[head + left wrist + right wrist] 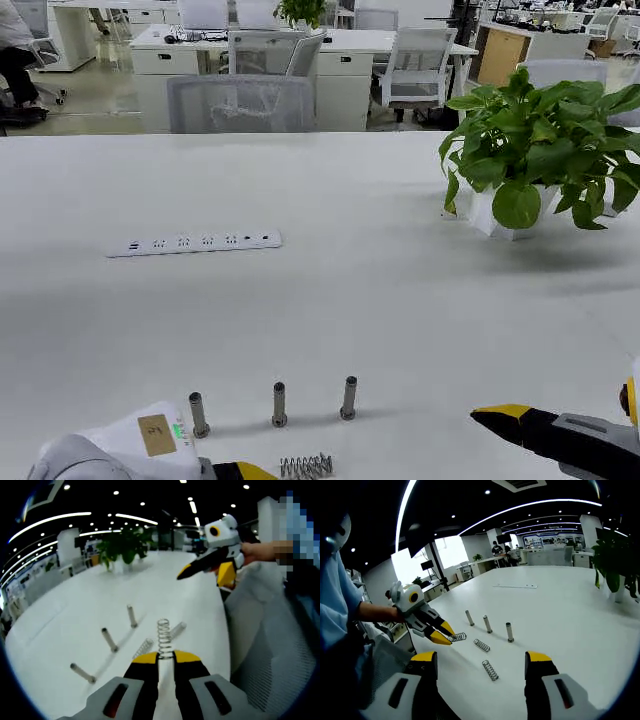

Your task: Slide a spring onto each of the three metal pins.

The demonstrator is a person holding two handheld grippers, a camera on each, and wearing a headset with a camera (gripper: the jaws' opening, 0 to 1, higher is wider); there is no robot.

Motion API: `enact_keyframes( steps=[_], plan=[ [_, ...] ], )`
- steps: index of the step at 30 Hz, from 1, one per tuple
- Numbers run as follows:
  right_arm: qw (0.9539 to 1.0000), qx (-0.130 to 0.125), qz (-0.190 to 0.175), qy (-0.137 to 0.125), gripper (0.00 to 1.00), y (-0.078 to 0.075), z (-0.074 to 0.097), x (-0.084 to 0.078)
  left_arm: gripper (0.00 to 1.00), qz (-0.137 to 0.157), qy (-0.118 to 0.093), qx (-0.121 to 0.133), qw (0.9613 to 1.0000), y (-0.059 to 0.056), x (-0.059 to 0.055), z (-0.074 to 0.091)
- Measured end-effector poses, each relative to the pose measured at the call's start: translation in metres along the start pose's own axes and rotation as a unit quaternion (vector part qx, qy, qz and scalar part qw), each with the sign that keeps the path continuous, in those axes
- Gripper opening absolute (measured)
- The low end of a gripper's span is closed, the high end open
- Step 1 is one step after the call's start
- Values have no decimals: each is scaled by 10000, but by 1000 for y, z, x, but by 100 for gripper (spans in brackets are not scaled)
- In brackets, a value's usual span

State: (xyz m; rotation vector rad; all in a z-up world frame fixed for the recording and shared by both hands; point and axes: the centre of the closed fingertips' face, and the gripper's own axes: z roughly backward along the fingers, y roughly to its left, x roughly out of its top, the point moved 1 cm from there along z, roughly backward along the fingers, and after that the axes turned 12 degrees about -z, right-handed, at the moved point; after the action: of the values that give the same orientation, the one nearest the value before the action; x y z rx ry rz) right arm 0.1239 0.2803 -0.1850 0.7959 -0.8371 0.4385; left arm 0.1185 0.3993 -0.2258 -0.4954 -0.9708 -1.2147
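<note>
Pinching one spring (163, 637) in my left gripper (165, 656) right now, jaws squeezed narrow on its near end so the coil pokes straight out past the yellow tips. In the head view it sits at the bottom edge, on my side of the pins and clear of them, roughly in front of the gap between the middle and right one.

The row itself: left pin (199, 414), middle pin (279, 404), right pin (348, 397). All are standing upright on the white table (380, 300), all bare metal.

From the right gripper view, two more coils lie flat on the table on my side of the pins: the far loose spring (481, 645) just short of the row and the near loose spring (490, 670) closer to that gripper's jaws, not touching each other.

My right gripper (481, 659) is spread wide, nothing in it, off to the right and well apart from the pins.

Further back there's a power strip (195, 243) on the left and a potted plant (540, 150) on the right.
</note>
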Motion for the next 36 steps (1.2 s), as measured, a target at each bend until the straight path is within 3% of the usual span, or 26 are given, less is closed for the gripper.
enact_keyframes(
  steps=[7,17,26,36],
  plan=[
    [9994,339,57,78,58,13,-6,6,10,-276,-254,-368,9986,-9,19,-9],
    [9962,848,-9,175,30,27,-9,9,10,-607,-451,-652,9950,-14,33,-9],
    [9916,1219,-39,437,24,39,-16,1,10,-781,-578,-845,9917,-21,44,-7],
    [9898,1313,-117,539,15,41,-17,-3,10,-958,-634,-946,9889,-26,46,-7]
  ],
)
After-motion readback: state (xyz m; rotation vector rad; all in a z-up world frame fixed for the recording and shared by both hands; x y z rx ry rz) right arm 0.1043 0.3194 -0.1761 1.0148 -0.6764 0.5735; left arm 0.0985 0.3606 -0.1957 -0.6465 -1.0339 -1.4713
